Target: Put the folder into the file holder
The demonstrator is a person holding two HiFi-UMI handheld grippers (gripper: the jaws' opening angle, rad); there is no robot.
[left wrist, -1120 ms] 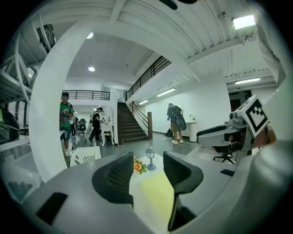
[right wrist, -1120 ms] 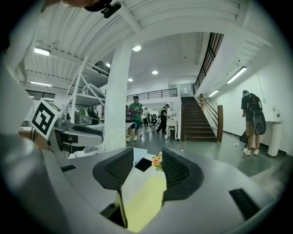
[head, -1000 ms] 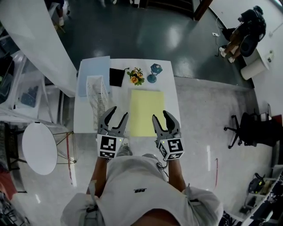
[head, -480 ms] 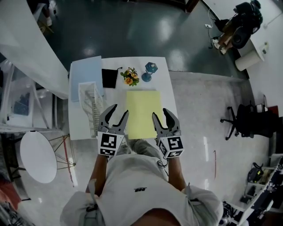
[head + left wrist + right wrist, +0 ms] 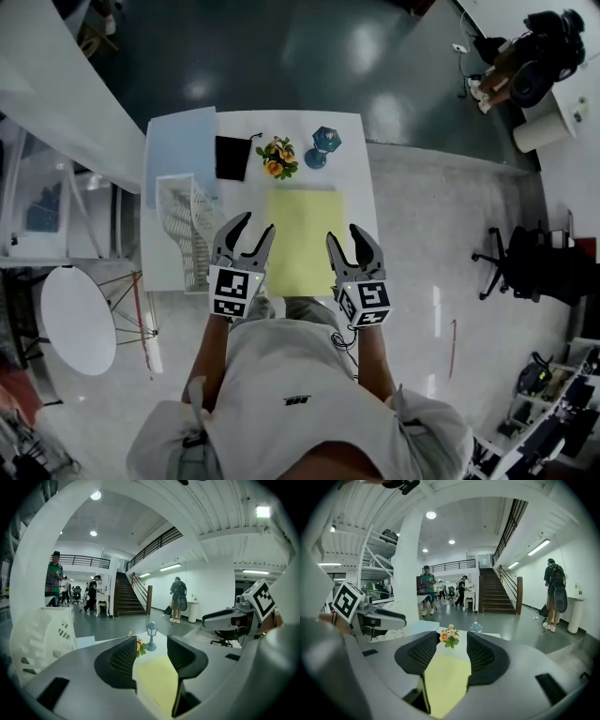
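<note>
A pale yellow folder (image 5: 302, 239) lies flat on the white table (image 5: 361, 187), toward its near edge. A white mesh file holder (image 5: 183, 230) stands at the table's left side. My left gripper (image 5: 255, 225) hovers over the near edge, between the holder and the folder's left side, jaws apart and empty. My right gripper (image 5: 346, 234) is held over the folder's near right corner, jaws also apart with nothing in them. In the left gripper view the folder (image 5: 157, 686) shows below the gripper (image 5: 152, 651), with the holder (image 5: 44, 639) to the left. The right gripper view shows the folder (image 5: 443, 681) beyond the gripper (image 5: 449, 656).
At the table's far end stand a small flower bunch (image 5: 278, 157), a blue lantern (image 5: 323, 145) and a black pouch (image 5: 232, 157). A light blue sheet (image 5: 178, 155) lies behind the holder. A round white table (image 5: 77, 319) is at left, an office chair (image 5: 511, 267) at right.
The head view has drifted a little, so the table sits slightly differently in the picture. Both grippers stay at the table's near edge with their jaws as before.
</note>
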